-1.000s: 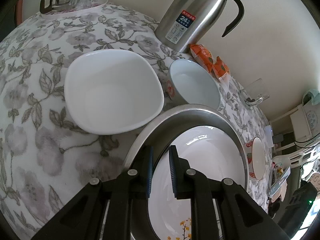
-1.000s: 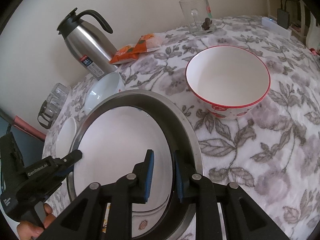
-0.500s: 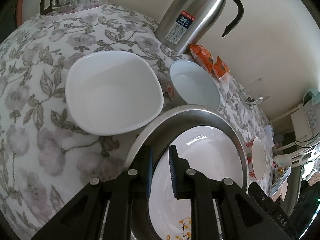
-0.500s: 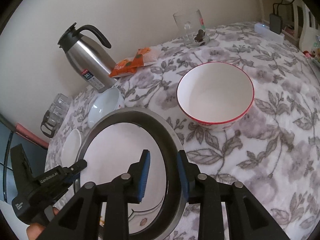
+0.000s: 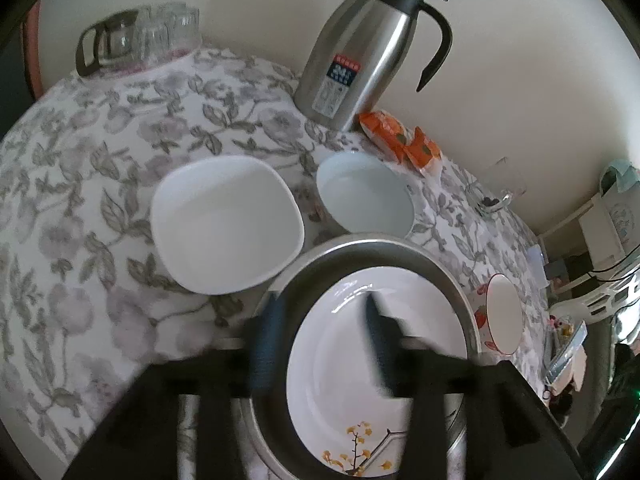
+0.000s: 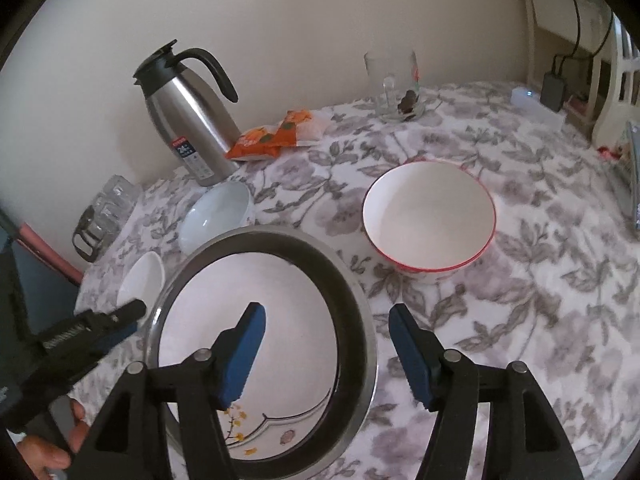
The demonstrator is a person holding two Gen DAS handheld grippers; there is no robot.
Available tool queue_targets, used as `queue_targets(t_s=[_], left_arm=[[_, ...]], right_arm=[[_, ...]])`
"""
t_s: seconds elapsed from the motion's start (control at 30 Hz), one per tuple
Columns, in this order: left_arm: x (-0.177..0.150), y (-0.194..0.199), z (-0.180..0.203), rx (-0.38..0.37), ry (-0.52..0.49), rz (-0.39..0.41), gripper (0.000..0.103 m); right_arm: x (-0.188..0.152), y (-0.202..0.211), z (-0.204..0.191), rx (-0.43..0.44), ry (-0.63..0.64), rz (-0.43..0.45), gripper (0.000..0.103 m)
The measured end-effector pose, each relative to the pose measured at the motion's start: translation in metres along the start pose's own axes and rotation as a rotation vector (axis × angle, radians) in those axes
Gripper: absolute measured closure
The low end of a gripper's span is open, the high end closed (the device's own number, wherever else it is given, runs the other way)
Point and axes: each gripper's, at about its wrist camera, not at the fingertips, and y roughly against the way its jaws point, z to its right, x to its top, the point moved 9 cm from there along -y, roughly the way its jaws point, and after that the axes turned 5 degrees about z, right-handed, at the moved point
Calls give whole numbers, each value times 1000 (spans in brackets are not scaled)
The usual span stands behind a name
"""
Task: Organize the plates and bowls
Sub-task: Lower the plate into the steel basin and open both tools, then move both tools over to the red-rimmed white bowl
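So the round steel basin sits near the front edge of the floral-cloth worktop, with the white plate with a yellow flower sprig lying flat inside it. Both grippers straddle the basin's rim with their jaws spread wide and holding nothing: the right gripper has one blue pad over the plate and one outside the rim, and the left gripper, blurry in its own view, is the same on the opposite side.

My guess is the basin is set down and the step is backing off cleanly. Lift straight up so no pad catches the rim.

Likely next pieces: the red-rimmed white bowl to the right, the pale blue bowl behind, and the square-ish white dish to the left. The steel thermos jug stands close behind them, so watch that.
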Motion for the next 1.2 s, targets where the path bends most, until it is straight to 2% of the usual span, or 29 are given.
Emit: queue_targets(t_s=[0.03,0.1,0.23,0.3,0.4,0.47,0.57,0.63,0.7,0.87,1.07,1.2], left_arm=[[1,2,0,13,-10,7,40],[2,4,0,41,-28,6,39],[0,3,-7,118,-60,-5,25],[-1,2,-12,155,-64,-7,23],[0,4,-19,201,-71,7,13],[3,9,-21,222,-77,39,12],[13,22,-14,207,-72,113,9],[19,31,-6,193,-77,166,4],[23,38,4,174,-92,196,4],[29,44,30,105,-130,208,4],[31,39,62,66,-171,201,4],[29,30,93,10,-205,203,4]], right_arm=[[0,0,-1,0,5,-4,33],[-1,-1,-2,-11,21,-2,22],[-3,-2,-5,-15,49,-2,12],[-4,-1,-6,-17,54,1,0],[-3,3,-8,-27,73,17,0],[-1,6,-9,-29,79,31,0],[10,18,-14,-33,100,89,0],[19,30,-18,-41,131,142,0],[25,36,-21,-48,144,154,0],[39,39,-18,-26,108,159,0],[58,43,18,-53,21,186,0],[68,40,46,-48,-52,189,0]])
